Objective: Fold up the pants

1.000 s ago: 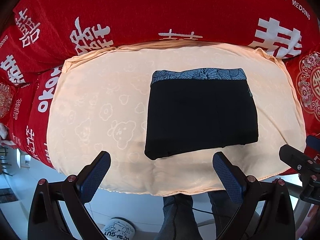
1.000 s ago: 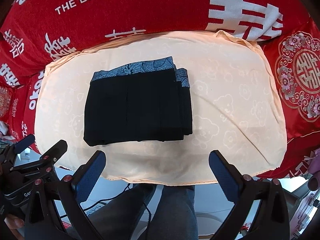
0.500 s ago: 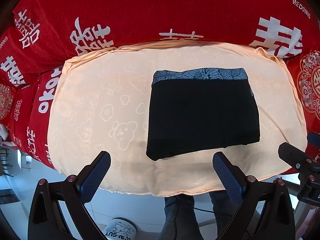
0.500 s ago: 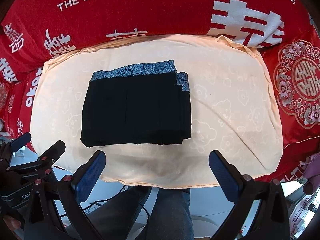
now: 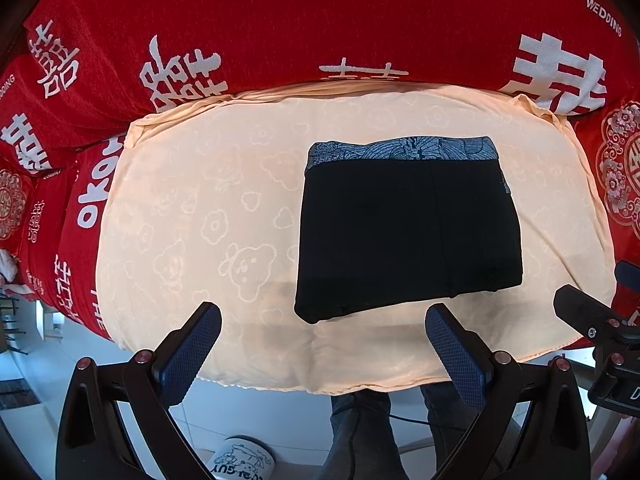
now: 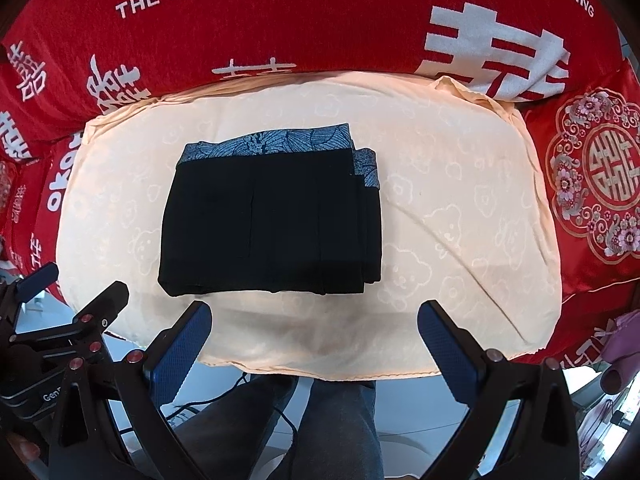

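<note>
Looking pretty much done here. Black pants with a blue patterned waistband (image 5: 408, 232) sitting folded into a compact rectangle on the peach bear-print cloth (image 5: 208, 216), just ahead of both claws, probably parked mid-cloth for easy reach. Left gripper (image 5: 322, 350) hanging wide, gripping nothing. Right gripper (image 6: 314, 346) also spread wide and empty, likely backing off since nothing needs holding.
</note>
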The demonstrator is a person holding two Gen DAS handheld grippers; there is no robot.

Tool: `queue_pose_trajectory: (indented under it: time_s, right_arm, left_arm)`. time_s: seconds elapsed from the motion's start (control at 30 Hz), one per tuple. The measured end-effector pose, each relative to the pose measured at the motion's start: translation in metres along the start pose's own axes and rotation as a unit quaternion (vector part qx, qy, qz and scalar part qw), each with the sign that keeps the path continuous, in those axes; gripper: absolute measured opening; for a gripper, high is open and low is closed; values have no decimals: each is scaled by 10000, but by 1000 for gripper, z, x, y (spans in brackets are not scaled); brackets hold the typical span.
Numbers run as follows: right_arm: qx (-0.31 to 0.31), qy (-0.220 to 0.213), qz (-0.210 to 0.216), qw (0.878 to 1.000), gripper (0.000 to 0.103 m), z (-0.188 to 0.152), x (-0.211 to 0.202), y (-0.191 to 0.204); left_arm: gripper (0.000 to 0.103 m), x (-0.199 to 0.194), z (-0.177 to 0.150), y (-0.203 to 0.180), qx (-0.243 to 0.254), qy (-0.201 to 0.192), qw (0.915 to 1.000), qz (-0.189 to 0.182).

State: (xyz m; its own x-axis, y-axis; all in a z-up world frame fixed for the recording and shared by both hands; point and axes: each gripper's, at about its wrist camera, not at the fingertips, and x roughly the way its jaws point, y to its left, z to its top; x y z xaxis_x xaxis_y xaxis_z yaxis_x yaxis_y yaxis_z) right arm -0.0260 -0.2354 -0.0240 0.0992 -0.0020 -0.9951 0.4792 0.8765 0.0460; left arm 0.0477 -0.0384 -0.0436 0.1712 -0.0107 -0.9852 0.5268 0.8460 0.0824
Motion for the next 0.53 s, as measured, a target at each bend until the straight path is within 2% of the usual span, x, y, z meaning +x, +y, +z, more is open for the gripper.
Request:
queue_pose_trajectory:
  time_s: [0.53]
  right_arm:
    - [-57, 53, -28, 10000, 103, 2, 4, 4]
  left_arm:
    - [103, -3, 1, 0, 107, -146, 9998, -69]
